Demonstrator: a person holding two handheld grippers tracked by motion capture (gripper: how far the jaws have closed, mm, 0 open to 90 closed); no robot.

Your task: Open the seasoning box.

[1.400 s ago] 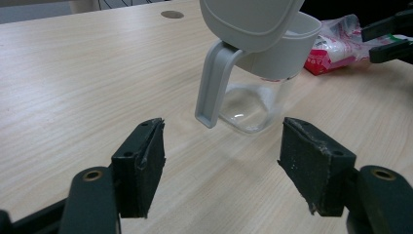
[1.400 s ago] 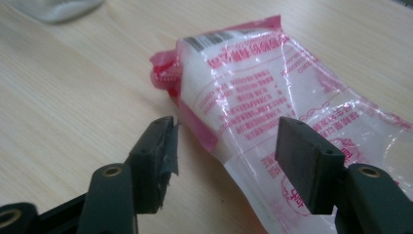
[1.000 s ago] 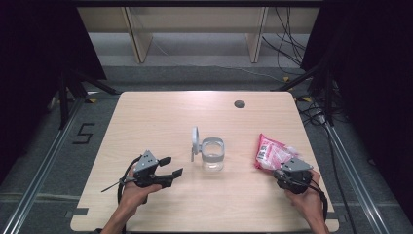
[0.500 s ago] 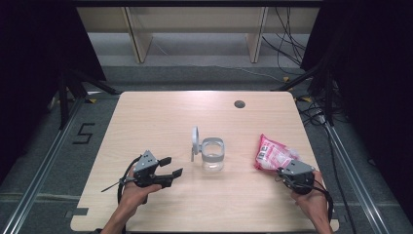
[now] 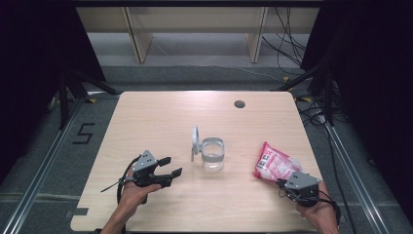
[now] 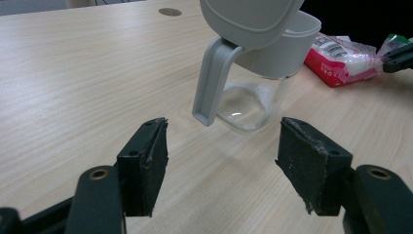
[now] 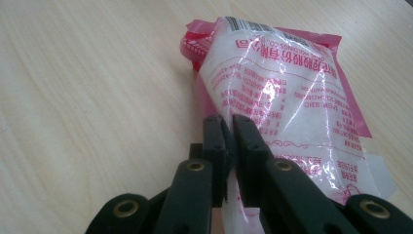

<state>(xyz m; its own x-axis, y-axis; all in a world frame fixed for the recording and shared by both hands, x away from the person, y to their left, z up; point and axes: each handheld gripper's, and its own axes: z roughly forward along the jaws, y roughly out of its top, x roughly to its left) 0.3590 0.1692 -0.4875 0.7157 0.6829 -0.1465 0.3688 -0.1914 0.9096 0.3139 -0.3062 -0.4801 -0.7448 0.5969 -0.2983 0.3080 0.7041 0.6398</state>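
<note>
High view has the table (image 5: 146,122) with the jar (image 5: 213,155) standing mid-board, flip lid up, and the pink bag (image 5: 273,165) lying near the right edge — if that bag swings on a lift it could clip the jar or spill past the edge. The right gripper (image 7: 229,127) has just clamped its jaws onto a thin fold of the bag's edge, a pinch that may slip or tear, while the left gripper (image 6: 221,161) waits spread wide and empty before the jar's handle.
</note>
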